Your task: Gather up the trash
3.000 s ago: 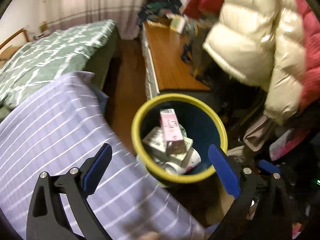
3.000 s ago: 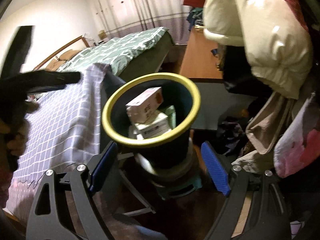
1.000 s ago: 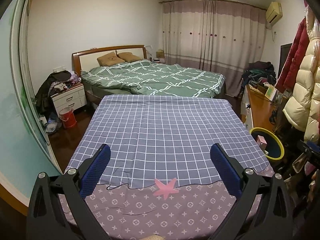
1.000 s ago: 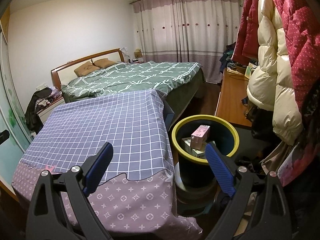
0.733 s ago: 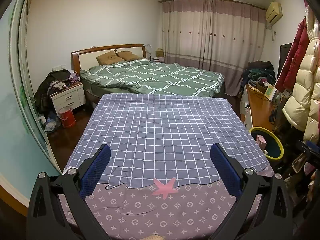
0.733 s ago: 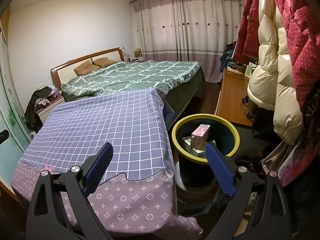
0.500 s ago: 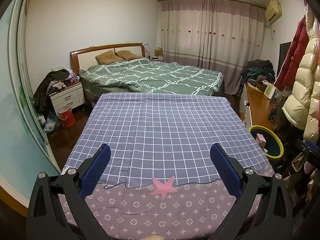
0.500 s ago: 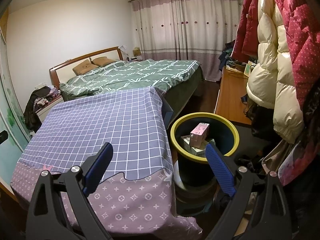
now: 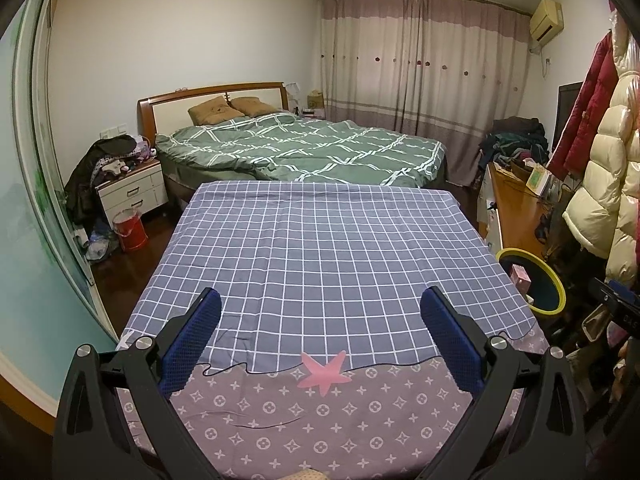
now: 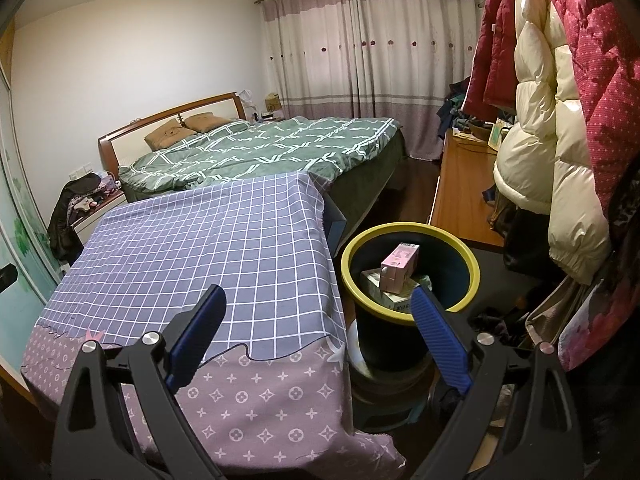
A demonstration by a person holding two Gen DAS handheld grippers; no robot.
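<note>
A dark bin with a yellow rim (image 10: 468, 252) stands right of the cloth-covered table (image 10: 192, 248); in the left wrist view the bin (image 9: 556, 292) sits at the table's right edge. Inside it a pink carton (image 10: 398, 266) lies on top of white boxes (image 10: 396, 300); the pink carton (image 9: 521, 276) shows in the left view too. My left gripper (image 9: 320, 320) hangs open over the near end of the tablecloth (image 9: 320, 248), holding nothing. My right gripper (image 10: 318, 312) is open as well, above the table's right front corner, its right finger in front of the bin.
A bed with a green quilt (image 9: 304, 148) lies beyond the table. A wooden desk (image 10: 456, 196) runs along the right wall, with puffy coats (image 10: 560, 120) hanging over it. A nightstand (image 9: 134, 192) and a red bucket (image 9: 130, 234) stand at the far left.
Three seconds ago both grippers were close above the bin; both have since pulled back and up to a wide view. Over the last second they only drift slightly. Both stay open.
</note>
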